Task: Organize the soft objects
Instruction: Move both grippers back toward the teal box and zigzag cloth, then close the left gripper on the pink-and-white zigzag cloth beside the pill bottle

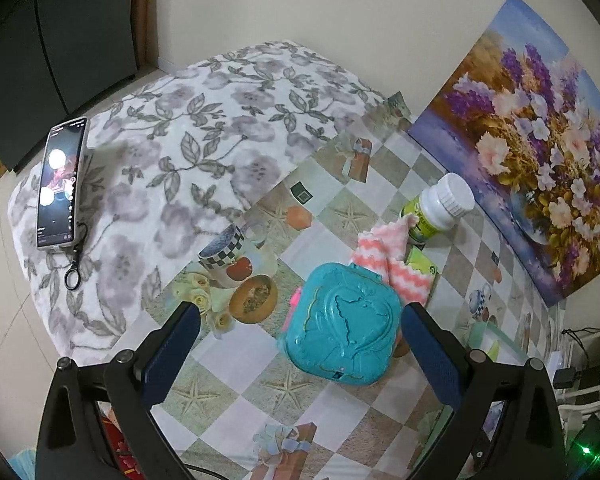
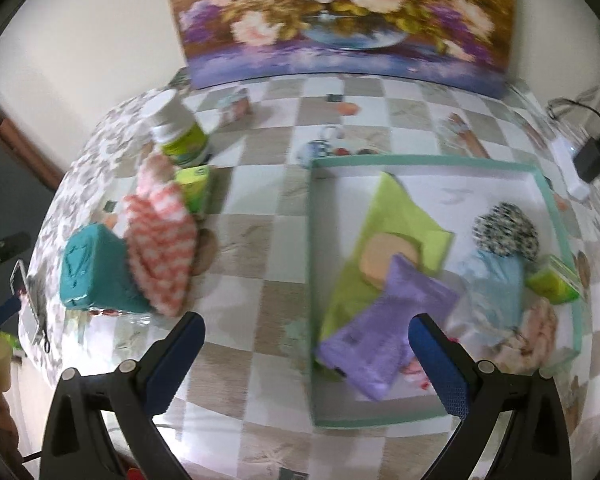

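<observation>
A pink-and-white zigzag cloth (image 1: 384, 258) lies on the table behind a teal plastic case (image 1: 342, 326); both also show in the right wrist view, the cloth (image 2: 160, 248) draped against the case (image 2: 96, 272). A shallow teal-rimmed tray (image 2: 420, 160) holds a lime cloth (image 2: 392, 208), a tan round sponge (image 2: 384, 256), a purple cloth (image 2: 384, 332), a light blue cloth (image 2: 496, 284), a black-and-white scrubber (image 2: 506, 232) and a green box (image 2: 554, 280). My left gripper (image 1: 300, 316) is open above the teal case. My right gripper (image 2: 306, 328) is open and empty, its right finger over the tray.
A white-capped green bottle (image 1: 440, 208) and a green box (image 1: 420, 266) stand behind the cloth. A flower painting (image 1: 540, 144) leans on the wall. A phone (image 1: 62, 184) lies on a floral blanket (image 1: 204, 120). A charger and cables (image 2: 588, 156) sit at the far right.
</observation>
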`<state>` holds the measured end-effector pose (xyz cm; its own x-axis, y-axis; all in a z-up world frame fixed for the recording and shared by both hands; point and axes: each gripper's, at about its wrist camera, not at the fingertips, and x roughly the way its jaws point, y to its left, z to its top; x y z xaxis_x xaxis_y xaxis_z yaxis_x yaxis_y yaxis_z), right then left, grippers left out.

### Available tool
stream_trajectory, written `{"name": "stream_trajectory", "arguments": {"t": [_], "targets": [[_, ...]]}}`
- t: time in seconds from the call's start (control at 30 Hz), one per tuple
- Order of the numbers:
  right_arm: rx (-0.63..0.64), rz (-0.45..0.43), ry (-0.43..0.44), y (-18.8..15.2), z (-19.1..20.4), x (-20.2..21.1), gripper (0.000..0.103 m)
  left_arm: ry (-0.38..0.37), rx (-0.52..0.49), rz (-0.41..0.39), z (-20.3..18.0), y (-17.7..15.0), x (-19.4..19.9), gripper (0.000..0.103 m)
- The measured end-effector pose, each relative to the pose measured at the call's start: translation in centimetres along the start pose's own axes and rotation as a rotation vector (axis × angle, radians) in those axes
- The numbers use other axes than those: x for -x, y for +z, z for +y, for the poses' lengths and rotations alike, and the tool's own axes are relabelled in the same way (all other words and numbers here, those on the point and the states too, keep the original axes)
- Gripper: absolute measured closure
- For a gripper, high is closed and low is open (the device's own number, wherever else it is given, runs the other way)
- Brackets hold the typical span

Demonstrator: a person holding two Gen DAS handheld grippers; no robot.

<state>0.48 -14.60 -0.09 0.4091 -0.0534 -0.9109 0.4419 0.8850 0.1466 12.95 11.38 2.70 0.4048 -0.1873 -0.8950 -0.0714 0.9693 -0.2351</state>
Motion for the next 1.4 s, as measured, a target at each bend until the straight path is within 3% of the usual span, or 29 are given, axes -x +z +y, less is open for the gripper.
{"name": "stream_trajectory", "arguments": {"t": [0.3,0.7,1.03,1.4], "targets": [[0.055,0.016,0.003,1.2,3.1,-2.1,0.000,0.029,0.016,-0.023,0.2,1.4,-0.5,0.003],[0.022,0.011,-0.004,5.1,3.3,-4.0,0.000,0.028,-0.028,-0.022,-3.0,3.8,-2.1,0.003],[0.045,-0.008,-0.045,8.1,3.7,-4.4,0.000,-0.012,-0.037,0.000,-5.3,5.6,-4.0,0.003],[0.023,-0.028,-0.011,11.0,3.3,-5.7,0.000,-0.087,-0.093,0.052,-7.2,6.2,-6.5,0.000]]}}
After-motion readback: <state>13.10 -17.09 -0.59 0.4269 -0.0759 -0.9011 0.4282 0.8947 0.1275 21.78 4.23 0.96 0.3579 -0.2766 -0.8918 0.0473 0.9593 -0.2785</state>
